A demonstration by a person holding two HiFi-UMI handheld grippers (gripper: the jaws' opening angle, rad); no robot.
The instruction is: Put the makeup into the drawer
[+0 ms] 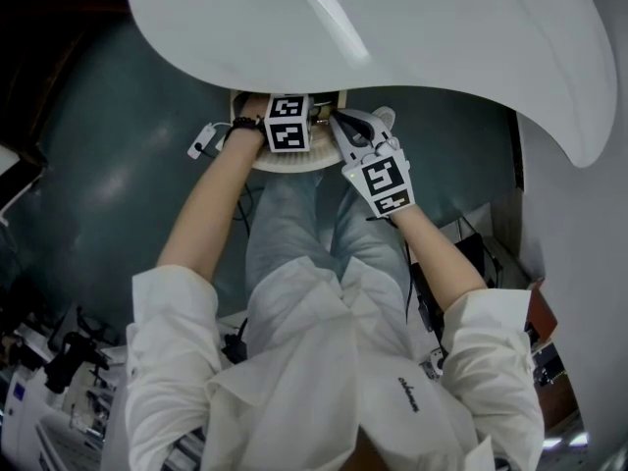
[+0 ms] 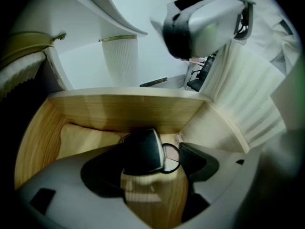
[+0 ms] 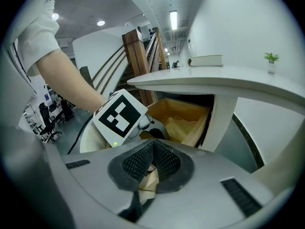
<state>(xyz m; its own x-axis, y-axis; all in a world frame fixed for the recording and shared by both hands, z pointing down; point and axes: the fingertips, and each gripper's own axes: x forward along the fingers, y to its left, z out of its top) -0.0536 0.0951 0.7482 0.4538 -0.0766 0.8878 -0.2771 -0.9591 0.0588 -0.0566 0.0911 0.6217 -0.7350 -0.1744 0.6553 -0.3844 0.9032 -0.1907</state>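
Note:
A black makeup compact (image 2: 143, 151) with its lid up and a round pan (image 2: 171, 157) sits between the jaws of my left gripper (image 2: 152, 165), which are shut on it. It hangs just above the floor of the open wooden drawer (image 2: 128, 111). In the head view the left gripper (image 1: 287, 124) reaches into the drawer (image 1: 294, 160) under the white table top. My right gripper (image 1: 345, 126) hovers just right of it, outside the drawer. In its own view the right gripper (image 3: 152, 149) is shut, mesh pads touching at the tips, aimed at the drawer (image 3: 200, 123).
A cream liner (image 2: 83, 137) lies at the drawer's back left. The white table top (image 1: 392, 37) overhangs the drawer. A book (image 3: 206, 60) and a small plant (image 3: 271, 58) stand on it. The white ribbed drawer front (image 2: 238, 99) curves at the right. The person's legs (image 1: 294, 234) are below.

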